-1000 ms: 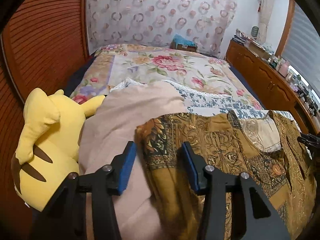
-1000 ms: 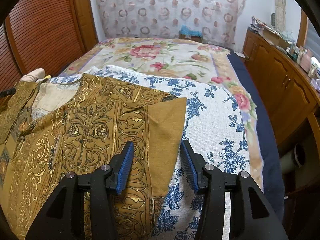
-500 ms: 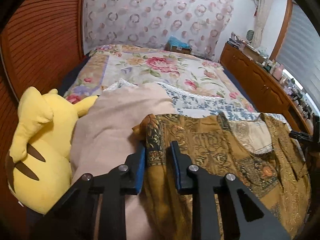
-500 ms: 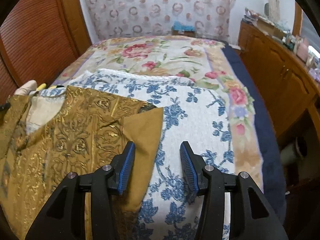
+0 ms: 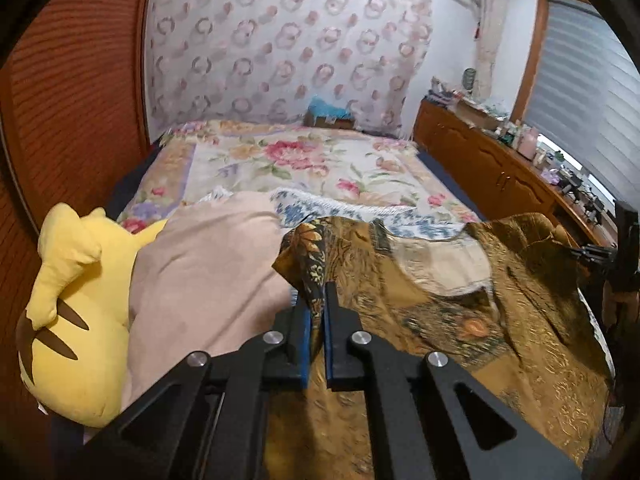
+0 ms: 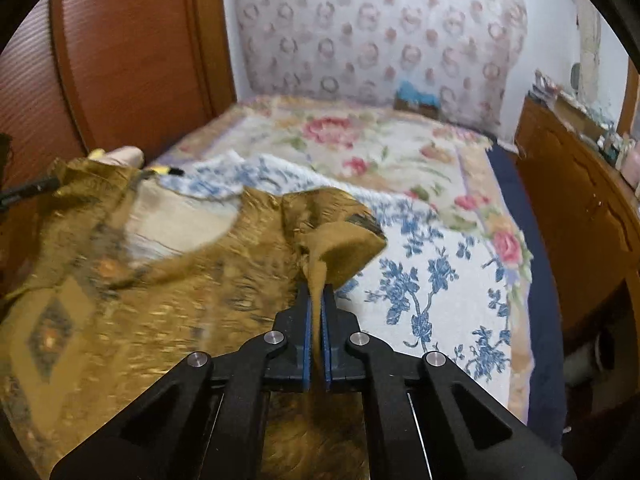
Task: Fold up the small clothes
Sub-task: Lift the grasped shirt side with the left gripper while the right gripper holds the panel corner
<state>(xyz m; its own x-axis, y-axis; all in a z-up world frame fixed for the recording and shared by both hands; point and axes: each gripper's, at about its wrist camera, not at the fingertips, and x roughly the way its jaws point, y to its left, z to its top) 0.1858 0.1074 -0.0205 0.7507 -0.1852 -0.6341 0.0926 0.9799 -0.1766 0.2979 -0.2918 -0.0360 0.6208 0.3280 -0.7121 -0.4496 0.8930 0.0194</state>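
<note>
The blue-padded black fingers of the left gripper (image 5: 316,308) are clamped on one sleeve end of the mustard-gold garment with a dark ornate print (image 5: 460,320), the cloth bunched up between the pads. The fingers of the right gripper (image 6: 316,304) are likewise closed tight on the opposite sleeve, a plain ochre flap that folds over above their tips. The garment hangs slack between the two grips, its pale lining showing at the neckline, and its lower part lies on the white cloth with blue flowers (image 6: 432,288) spread over the bed's floral quilt (image 5: 304,160). To the left in the left wrist view, a beige cushion (image 5: 208,276) lies just beside the garment, with a yellow plush toy (image 5: 76,312) touching the cushion's far side. A wooden dresser (image 5: 492,172) runs along the right of the bed.
</note>
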